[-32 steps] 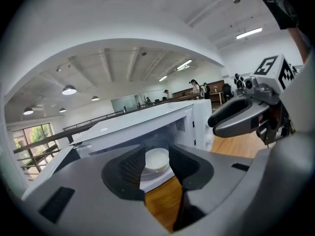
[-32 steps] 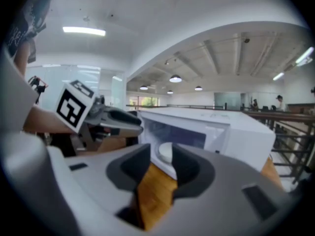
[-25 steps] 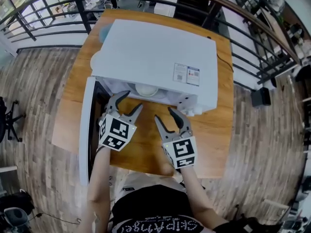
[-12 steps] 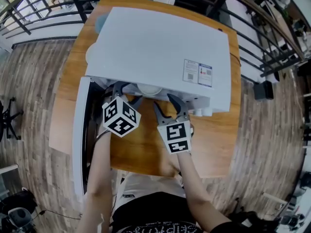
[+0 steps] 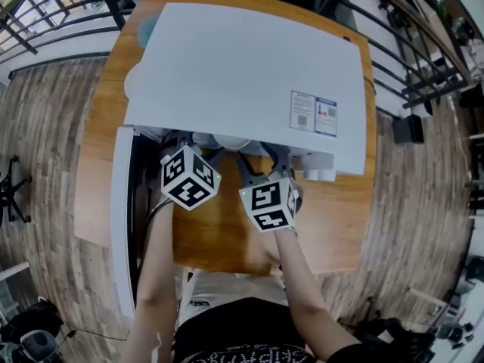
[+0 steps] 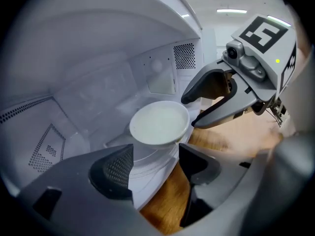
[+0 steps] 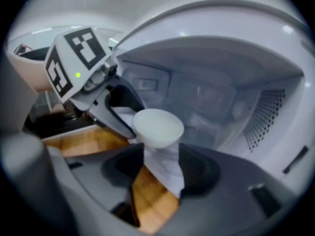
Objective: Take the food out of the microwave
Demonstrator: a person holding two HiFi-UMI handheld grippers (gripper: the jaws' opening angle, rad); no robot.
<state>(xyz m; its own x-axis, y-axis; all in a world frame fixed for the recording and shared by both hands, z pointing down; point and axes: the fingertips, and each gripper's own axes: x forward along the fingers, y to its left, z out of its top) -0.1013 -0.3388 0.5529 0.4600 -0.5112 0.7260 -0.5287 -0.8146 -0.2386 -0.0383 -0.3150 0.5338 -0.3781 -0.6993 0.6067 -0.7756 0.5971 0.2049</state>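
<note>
A white bowl (image 6: 158,123) stands on the turntable inside the open white microwave (image 5: 234,74); only its near rim (image 5: 231,142) shows in the head view. My left gripper (image 5: 195,148) and right gripper (image 5: 262,157) are side by side at the oven's mouth, tips under its top edge. The left gripper's (image 6: 155,163) jaws are opening, with the bowl just beyond them and nothing between them. The right gripper's (image 7: 160,168) jaws are also opening and hold nothing; the bowl (image 7: 158,127) lies just ahead of them. Neither gripper touches the bowl.
The microwave door (image 5: 125,218) hangs open to the left, beside my left arm. The oven fills most of the wooden table (image 5: 227,233), with a bare strip in front. Perforated oven walls (image 7: 266,112) close in both sides. A black railing (image 5: 423,59) runs behind.
Both grippers have moved forward and down from over the table's front strip to the oven's mouth. Their fingertips now sit under the microwave's top edge, and the jaws look slightly wider.
</note>
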